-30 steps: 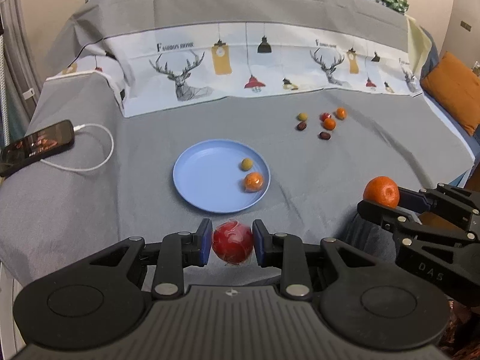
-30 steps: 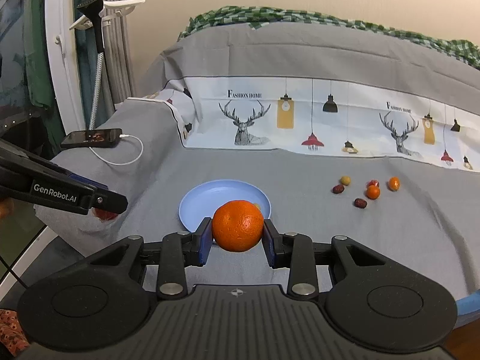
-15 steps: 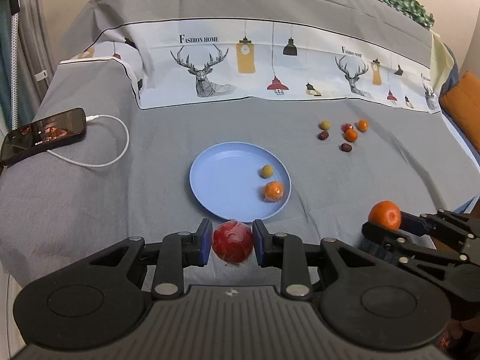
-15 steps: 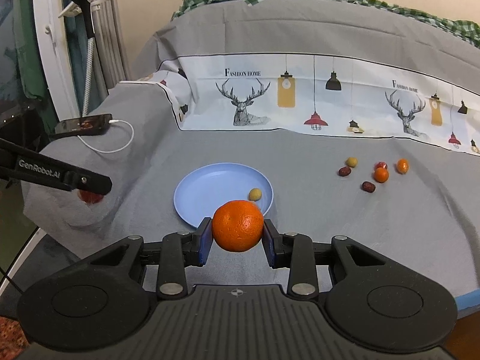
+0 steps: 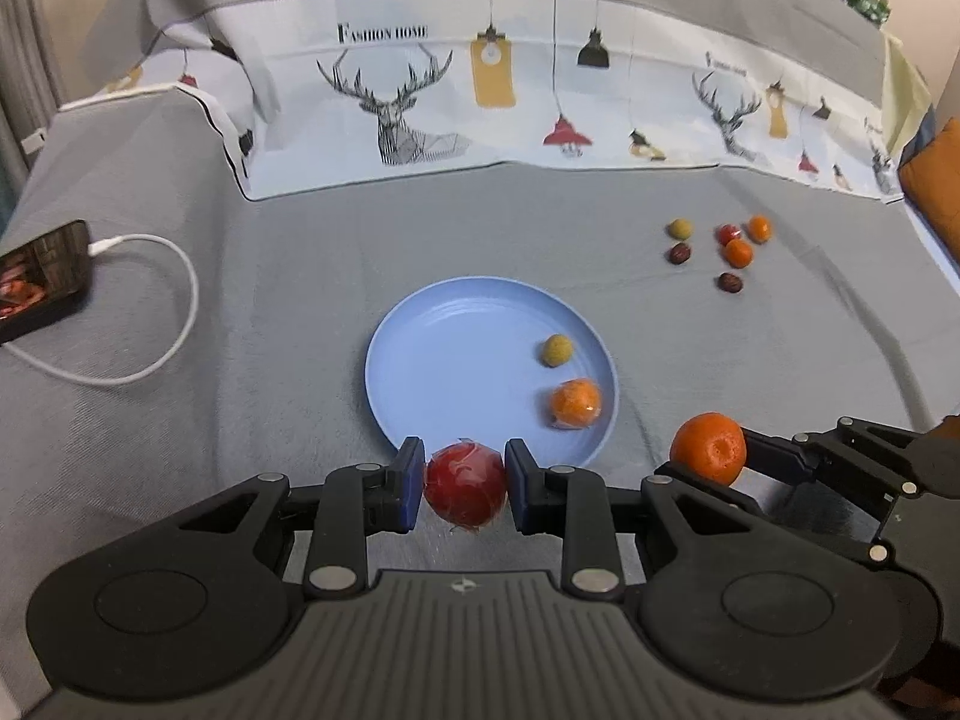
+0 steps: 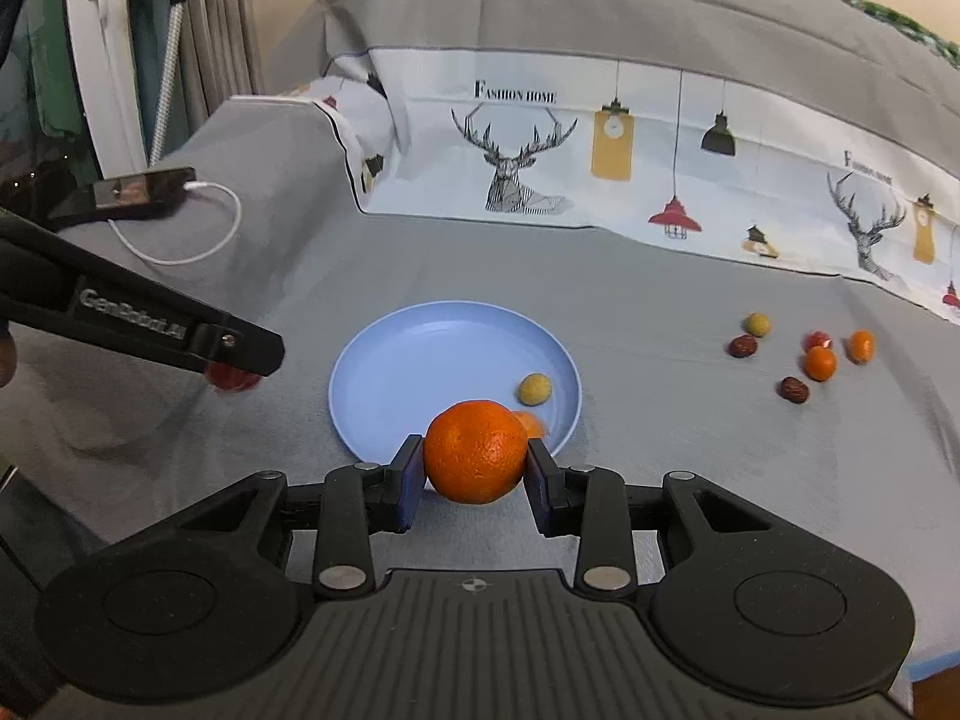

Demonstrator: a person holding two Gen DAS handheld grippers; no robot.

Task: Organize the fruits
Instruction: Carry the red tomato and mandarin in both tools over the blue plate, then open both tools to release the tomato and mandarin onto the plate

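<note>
Gripping a red fruit (image 5: 465,490) and an orange (image 6: 476,452), both claws, left claw (image 5: 465,489) and right claw (image 6: 476,468), are nearing the blue plate (image 5: 432,360); releasing low inside its rim is preventing rolling.

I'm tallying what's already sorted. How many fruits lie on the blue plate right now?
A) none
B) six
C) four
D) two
D: the plate holds only a small yellow-green fruit and a small orange one; the red fruit and the big orange are each held in a tool, not yet on it.

Bed (image 5: 252,324): plate (image 5: 420,372), phone (image 5: 36,276), fruits (image 5: 737,252).
</note>
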